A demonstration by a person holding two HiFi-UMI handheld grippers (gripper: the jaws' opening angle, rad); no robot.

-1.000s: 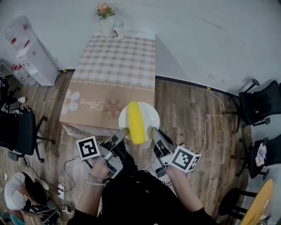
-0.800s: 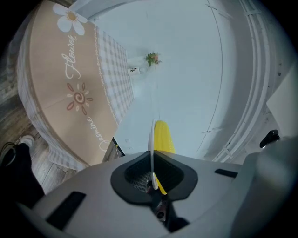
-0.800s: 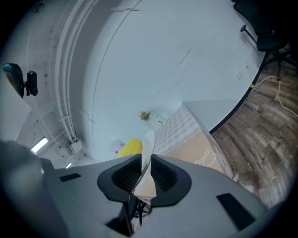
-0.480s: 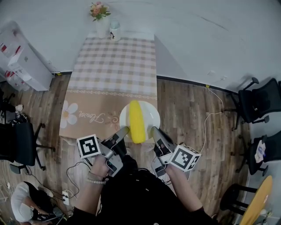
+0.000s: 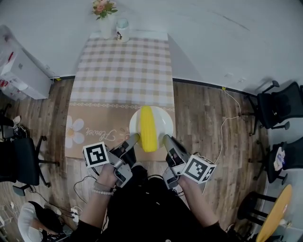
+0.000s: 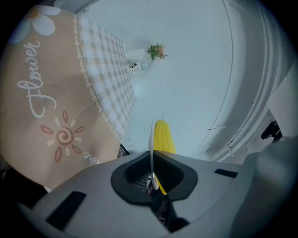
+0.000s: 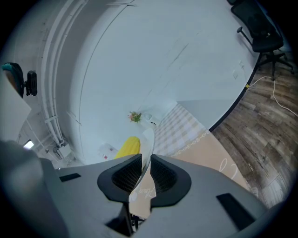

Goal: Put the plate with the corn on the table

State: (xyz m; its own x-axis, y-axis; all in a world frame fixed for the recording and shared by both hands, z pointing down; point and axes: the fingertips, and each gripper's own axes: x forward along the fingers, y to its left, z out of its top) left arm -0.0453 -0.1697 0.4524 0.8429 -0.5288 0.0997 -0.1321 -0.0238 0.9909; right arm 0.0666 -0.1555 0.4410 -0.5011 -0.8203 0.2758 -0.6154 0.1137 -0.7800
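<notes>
A white plate (image 5: pixel 160 122) carrying a yellow corn cob (image 5: pixel 147 128) hangs in the air in front of the near edge of the table (image 5: pixel 124 66), which has a checked cloth. My left gripper (image 5: pixel 135 138) is shut on the plate's left rim, and my right gripper (image 5: pixel 166 139) is shut on its right rim. In the left gripper view the plate (image 6: pixel 152 139) shows edge-on between the jaws of the left gripper (image 6: pixel 152 173), with the corn (image 6: pixel 163 136) beyond. In the right gripper view the plate rim (image 7: pixel 148 142) runs between the jaws of the right gripper (image 7: pixel 145 169), the corn (image 7: pixel 128 147) to its left.
A vase of flowers (image 5: pixel 103 10) and a cup (image 5: pixel 122 23) stand at the table's far edge. Black office chairs (image 5: pixel 279 106) are at the right, another chair (image 5: pixel 19 158) and a white cabinet (image 5: pixel 19 71) at the left. Cables (image 5: pixel 227 124) lie on the wooden floor.
Both grippers have carried the plate forward toward the table; the table has drawn closer and the plate now overlaps its hanging front cloth. Both grips are unchanged.
</notes>
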